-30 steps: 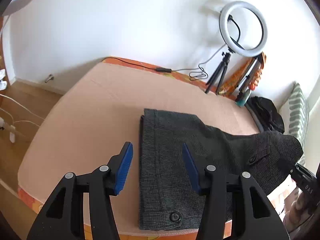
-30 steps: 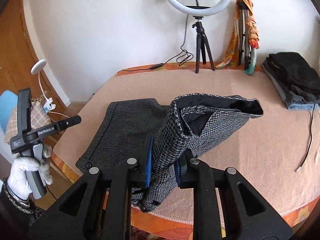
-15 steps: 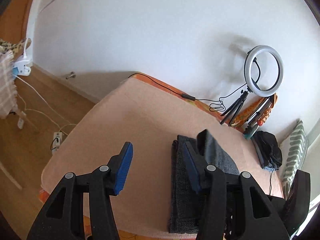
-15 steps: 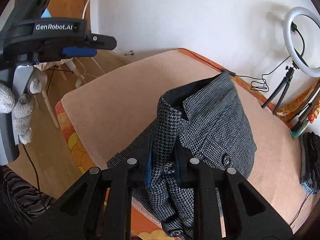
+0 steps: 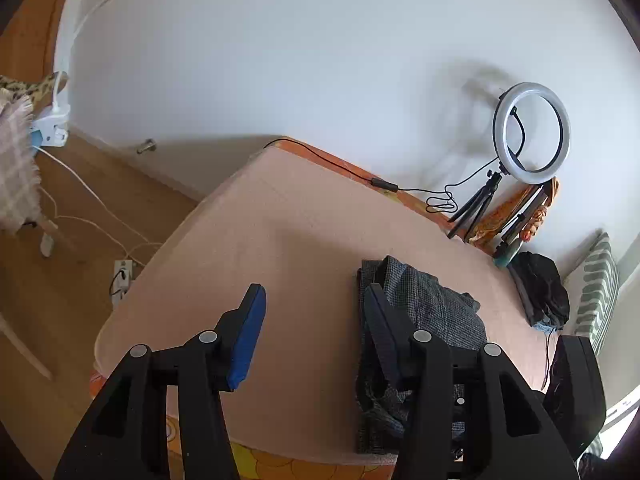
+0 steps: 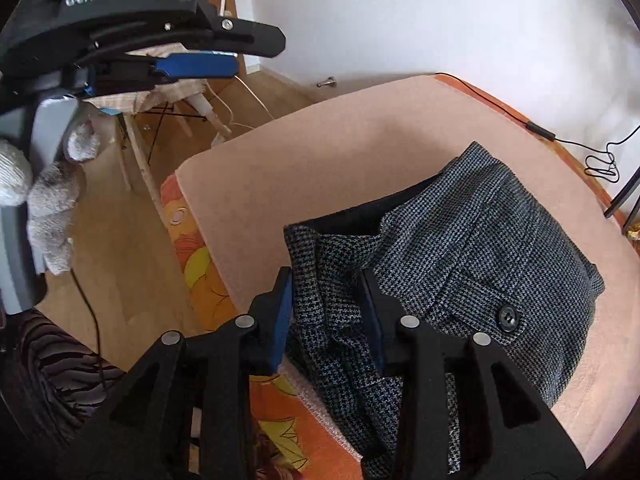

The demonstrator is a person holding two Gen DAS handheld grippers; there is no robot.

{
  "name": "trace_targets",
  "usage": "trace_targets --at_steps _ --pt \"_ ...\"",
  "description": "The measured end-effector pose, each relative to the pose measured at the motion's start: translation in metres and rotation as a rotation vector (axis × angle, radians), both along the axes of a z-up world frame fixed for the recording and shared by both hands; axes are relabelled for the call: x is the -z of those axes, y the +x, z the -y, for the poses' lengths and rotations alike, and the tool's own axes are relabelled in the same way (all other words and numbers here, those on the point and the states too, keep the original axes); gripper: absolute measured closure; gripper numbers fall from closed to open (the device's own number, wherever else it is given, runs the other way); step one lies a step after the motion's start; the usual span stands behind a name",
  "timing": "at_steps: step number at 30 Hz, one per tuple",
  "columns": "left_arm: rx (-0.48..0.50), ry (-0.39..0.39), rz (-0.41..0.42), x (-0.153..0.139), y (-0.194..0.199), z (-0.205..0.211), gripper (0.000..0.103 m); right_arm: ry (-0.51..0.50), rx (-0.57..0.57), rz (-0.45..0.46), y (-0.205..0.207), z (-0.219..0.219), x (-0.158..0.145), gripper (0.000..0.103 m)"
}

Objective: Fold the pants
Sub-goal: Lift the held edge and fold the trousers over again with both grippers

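Observation:
The grey houndstooth pants (image 6: 480, 248) lie folded over on the peach table cover (image 6: 320, 152), with a black button on the top layer. My right gripper (image 6: 326, 312) has its jaws parted around a bunched fold of the pants at the near table edge; the cloth fills the gap and the jaws are wider than before. The pants also show in the left wrist view (image 5: 424, 308). My left gripper (image 5: 312, 332) is open and empty, held above the table, left of the pants. It also appears in the right wrist view (image 6: 192, 66), at the upper left.
A ring light on a tripod (image 5: 530, 132) stands at the table's far edge, its cable (image 5: 340, 164) running along that edge. A dark clothes pile (image 5: 540, 288) lies on the far right. A chair and white cables (image 5: 80, 208) are on the wooden floor to the left.
My right gripper carried the upper part of the pants over onto the lower part and lowered it, and its jaws have widened. My left gripper rose and drew back, still open.

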State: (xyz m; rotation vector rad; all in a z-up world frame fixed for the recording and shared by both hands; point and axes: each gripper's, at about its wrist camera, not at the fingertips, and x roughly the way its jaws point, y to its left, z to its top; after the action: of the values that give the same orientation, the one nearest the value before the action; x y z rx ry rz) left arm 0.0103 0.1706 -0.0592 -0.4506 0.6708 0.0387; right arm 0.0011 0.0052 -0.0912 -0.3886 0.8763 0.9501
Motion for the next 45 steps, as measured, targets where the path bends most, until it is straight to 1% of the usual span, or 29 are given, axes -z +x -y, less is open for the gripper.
trace_targets --at_steps 2,5,8,10,12,13,16,19,22,25,27,28,29,30,32,35,38,40,43,45 --pt "0.027 -0.005 -0.003 0.0 0.001 0.008 0.053 0.083 -0.041 -0.071 -0.001 0.015 -0.011 0.064" --pt "0.079 0.003 -0.011 0.0 0.004 0.027 0.053 0.143 -0.034 -0.082 -0.003 0.042 -0.027 0.06" --pt "0.135 0.006 -0.033 0.005 0.009 0.048 0.053 0.21 0.017 -0.102 0.007 0.079 -0.038 0.057" --pt "0.183 0.012 -0.056 0.012 0.012 0.065 0.053 0.243 0.091 -0.108 0.022 0.106 -0.042 0.053" --pt "0.221 0.043 -0.08 0.019 0.014 0.08 0.053 0.252 0.212 -0.084 0.044 0.134 -0.043 0.05" --pt "0.236 0.055 -0.094 0.023 0.015 0.087 0.053 0.264 0.273 -0.092 0.059 0.15 -0.042 0.05" --pt "0.255 0.061 -0.133 0.033 0.02 0.096 0.053 0.328 0.448 -0.18 0.106 0.194 -0.029 0.05" --pt "0.252 0.062 -0.162 0.04 0.023 0.098 0.053 0.367 0.535 -0.257 0.143 0.214 -0.01 0.05" --pt "0.246 0.068 -0.18 0.046 0.024 0.098 0.053 0.387 0.557 -0.329 0.171 0.217 0.011 0.05" --pt "0.24 0.061 -0.204 0.053 0.022 0.097 0.053 0.362 0.571 -0.362 0.193 0.21 0.03 0.05" --pt "0.243 0.061 -0.228 0.061 0.02 0.096 0.053 0.367 0.564 -0.384 0.201 0.205 0.04 0.051" --pt "0.249 0.057 -0.241 0.066 0.019 0.095 0.053 0.376 0.559 -0.392 0.205 0.205 0.043 0.059" --pt "0.253 0.053 -0.253 0.071 0.018 0.095 0.053 0.387 0.547 -0.405 0.207 0.205 0.046 0.075" --pt "0.255 0.048 -0.262 0.075 0.016 0.095 0.053 0.393 0.538 -0.416 0.209 0.202 0.048 0.082" --pt "0.256 0.029 -0.262 0.08 0.013 0.093 0.053 0.391 0.531 -0.41 0.212 0.199 0.048 0.09" --pt "0.259 0.011 -0.252 0.08 0.009 0.091 0.052 0.366 0.537 -0.385 0.221 0.192 0.047 0.093" --pt "0.266 0.008 -0.257 0.079 0.009 0.095 0.052 0.35 0.576 -0.399 0.231 0.186 0.054 0.094" --pt "0.267 -0.006 -0.262 0.077 0.008 0.094 0.053 0.335 0.584 -0.388 0.234 0.183 0.058 0.094" --pt "0.252 -0.077 -0.249 0.071 0.005 0.084 0.053 0.322 0.595 -0.371 0.232 0.182 0.055 0.093" --pt "0.224 -0.14 -0.244 0.066 0.0 0.074 0.052 0.337 0.604 -0.387 0.23 0.187 0.052 0.09"
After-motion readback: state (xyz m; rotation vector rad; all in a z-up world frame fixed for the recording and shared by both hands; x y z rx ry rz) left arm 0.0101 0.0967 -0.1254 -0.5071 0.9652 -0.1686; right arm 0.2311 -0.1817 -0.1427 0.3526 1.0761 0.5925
